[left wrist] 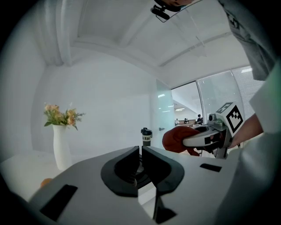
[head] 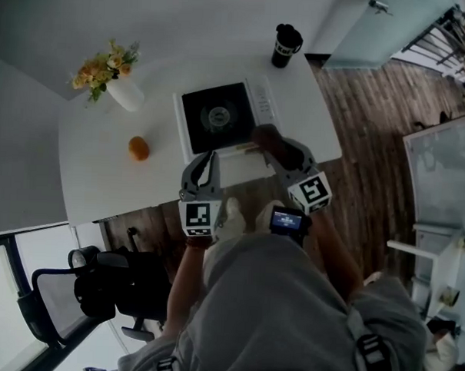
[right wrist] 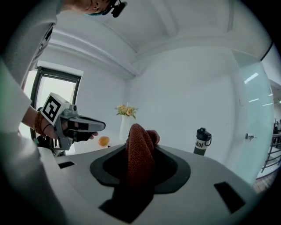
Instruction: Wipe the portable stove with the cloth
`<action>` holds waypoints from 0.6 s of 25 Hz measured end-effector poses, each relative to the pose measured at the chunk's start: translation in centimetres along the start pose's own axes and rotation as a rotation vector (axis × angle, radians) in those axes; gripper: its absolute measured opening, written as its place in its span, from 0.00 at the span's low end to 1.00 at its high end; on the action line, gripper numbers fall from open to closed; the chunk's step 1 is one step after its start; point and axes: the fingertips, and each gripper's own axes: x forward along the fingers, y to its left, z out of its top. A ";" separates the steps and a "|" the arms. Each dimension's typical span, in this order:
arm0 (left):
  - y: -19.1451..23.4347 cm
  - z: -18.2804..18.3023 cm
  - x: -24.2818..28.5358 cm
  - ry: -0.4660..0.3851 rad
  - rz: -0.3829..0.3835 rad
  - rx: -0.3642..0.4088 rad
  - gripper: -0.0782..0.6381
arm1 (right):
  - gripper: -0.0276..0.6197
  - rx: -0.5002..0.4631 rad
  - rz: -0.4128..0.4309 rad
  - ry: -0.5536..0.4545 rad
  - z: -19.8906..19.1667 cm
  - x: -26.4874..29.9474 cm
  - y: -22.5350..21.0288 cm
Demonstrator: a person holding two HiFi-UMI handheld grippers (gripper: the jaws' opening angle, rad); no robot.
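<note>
Standing close by, I saw the right gripper [head: 274, 146] clamped on a bunched rust-red cloth [right wrist: 140, 147]. The left gripper [head: 209, 161] was just to its left, its jaws together with nothing between them. Only the head view showed the portable stove [head: 220, 115]. It lay directly ahead of both grippers on the white table [head: 94, 182], and the cloth was over its near right corner; I could not tell whether they touched. The right gripper view showed instead how the cloth stood up between the pads and draped down behind. Beyond the left gripper it also showed an orange [right wrist: 103, 141] and a vase of flowers [right wrist: 125, 118], with a black bottle [right wrist: 202, 141] off to the right.
</note>
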 end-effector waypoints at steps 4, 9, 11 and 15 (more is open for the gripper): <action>1.5 -0.7 0.4 0.023 -0.010 0.004 0.17 | 0.30 -0.014 -0.013 0.034 -0.5 2.0 -2.1; 2.9 -1.5 1.2 0.043 -0.011 0.031 0.17 | 0.31 -0.010 0.002 0.072 -1.8 4.3 -5.2; 3.5 -1.7 1.7 0.044 0.008 0.046 0.17 | 0.31 -0.026 0.005 0.096 -2.6 5.4 -6.8; 3.8 -2.2 2.4 0.049 0.040 0.036 0.17 | 0.33 -0.063 0.019 0.145 -3.9 8.4 -9.8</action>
